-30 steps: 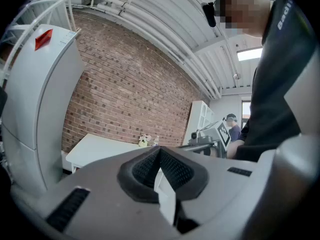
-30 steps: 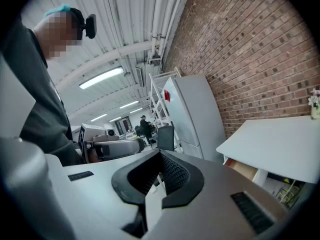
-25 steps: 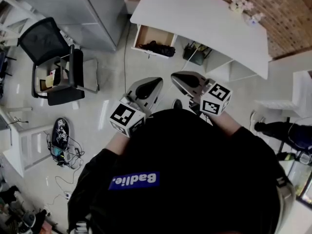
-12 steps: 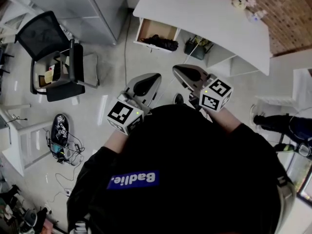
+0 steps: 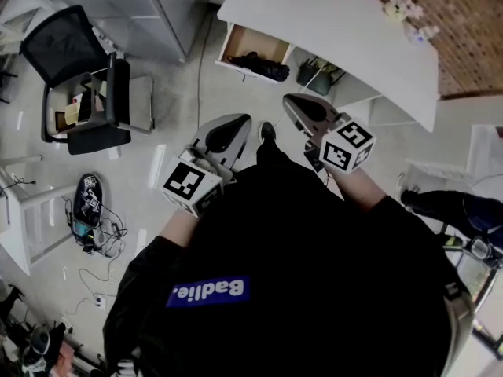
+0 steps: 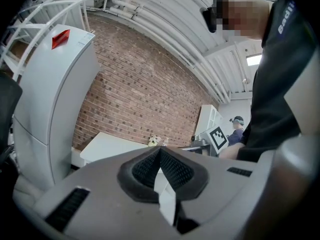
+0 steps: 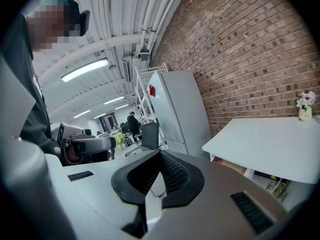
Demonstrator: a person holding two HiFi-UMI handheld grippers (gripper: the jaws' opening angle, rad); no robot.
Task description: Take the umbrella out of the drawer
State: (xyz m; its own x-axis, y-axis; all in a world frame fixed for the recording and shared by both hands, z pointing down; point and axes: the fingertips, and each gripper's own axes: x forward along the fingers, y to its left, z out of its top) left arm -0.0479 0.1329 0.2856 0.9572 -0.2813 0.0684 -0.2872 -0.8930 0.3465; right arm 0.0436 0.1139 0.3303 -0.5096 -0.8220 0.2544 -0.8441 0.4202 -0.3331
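Even, bright indoor light from ceiling strip lamps (image 7: 85,69); strong fisheye bending at edges.

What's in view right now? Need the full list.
desk: one, white, top of the head view
drawer: one, wood inside, open under the desk's left end
umbrella: one, black, lying in the drawer
flowers: one small bunch, pale, on the desk's far right
bin: one, dark, under the desk, right of the drawer
chair: one, black, on the left
cabinet: one, pale grey, top left
cables: one tangle, dark, on the floor at the left
other person: one, dark clothes, right edge
left gripper: one, grey, jaws together, empty
right gripper: one, grey, jaws together, empty
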